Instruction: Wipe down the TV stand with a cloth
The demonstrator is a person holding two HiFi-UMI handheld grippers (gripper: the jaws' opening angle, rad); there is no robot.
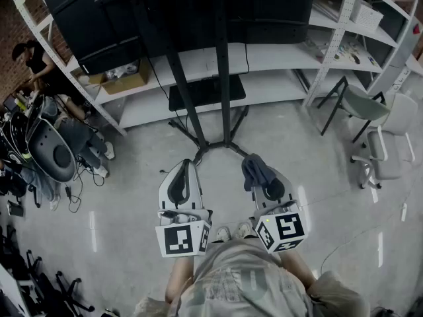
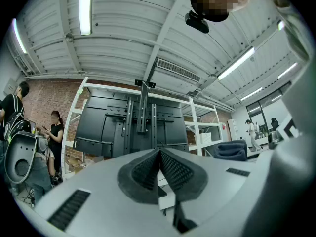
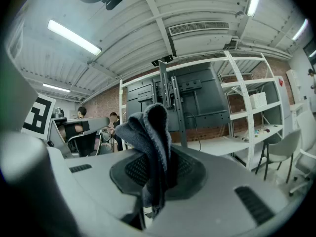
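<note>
The black TV stand (image 1: 205,104) rises ahead of me, its legs (image 1: 198,152) spread on the floor just beyond both grippers. A dark TV (image 2: 133,125) hangs on its column (image 3: 175,110). My right gripper (image 1: 260,172) is shut on a dark grey cloth (image 1: 256,169), which bunches up above the pads (image 3: 148,147). My left gripper (image 1: 184,177) is shut with nothing in it, its ribbed pads pressed together (image 2: 159,169). Both grippers hover side by side, a short way in front of the stand's base.
White shelving (image 1: 277,65) runs behind the stand, with a cardboard box (image 1: 122,78) at the left. Two chairs (image 1: 380,134) stand at the right. An office chair (image 1: 53,149), cables and a person (image 1: 33,65) are at the left. The floor is pale concrete (image 1: 132,177).
</note>
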